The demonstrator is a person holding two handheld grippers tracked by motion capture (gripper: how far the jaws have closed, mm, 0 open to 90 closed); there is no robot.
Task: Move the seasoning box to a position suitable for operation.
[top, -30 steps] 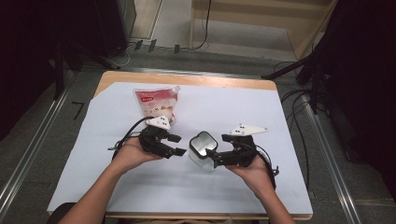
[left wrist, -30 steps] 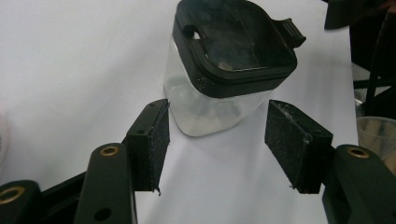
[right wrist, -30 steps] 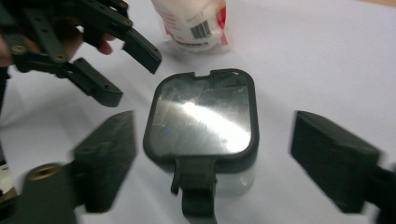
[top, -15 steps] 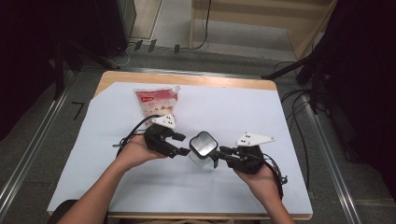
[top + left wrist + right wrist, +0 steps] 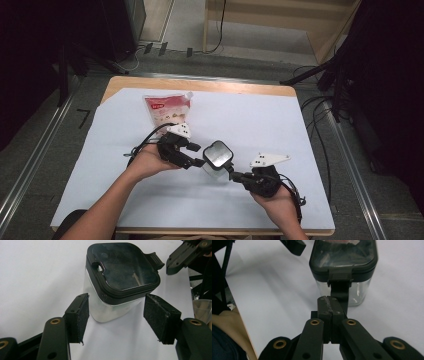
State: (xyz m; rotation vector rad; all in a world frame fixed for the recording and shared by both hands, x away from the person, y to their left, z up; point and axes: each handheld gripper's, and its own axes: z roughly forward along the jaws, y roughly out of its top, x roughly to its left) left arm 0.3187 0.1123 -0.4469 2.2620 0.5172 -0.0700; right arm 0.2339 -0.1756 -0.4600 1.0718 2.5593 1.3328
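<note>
Container first: a small clear plastic container with a black square lid (image 5: pixel 217 156) stands upright on the white paper-covered worktop (image 5: pixel 310 145), near the middle, between our two hands. Behind it, well apart, lies a red and white spouted pouch (image 5: pixel 166 110).

Our right gripper (image 5: pixel 234 174) comes to the container from the right side. In the right gripper view its jaws are pressed together, and they have just been closing; the black latch tab (image 5: pixel 340 287) of the lid hangs down the near wall of the container right in front of the tips. The tab seems to be touching them or caught at the very tip, but we cannot tell surely whether it is pinched between the pads.

Our left gripper (image 5: pixel 196 155) waits on the other side with the jaws standing wide and empty. In the left gripper view the container (image 5: pixel 120 282) is straight ahead of the jaws, a little beyond the pads (image 5: pixel 83 315), and it does not touch them.

We judge that the work in hand is opening the lid. The relation that matters is this: the tab faces the right gripper and its long axis runs down the wall, so the right hand is the nearer one for lifting it. The left jaws need only to advance and close on the body to keep it steady.
</note>
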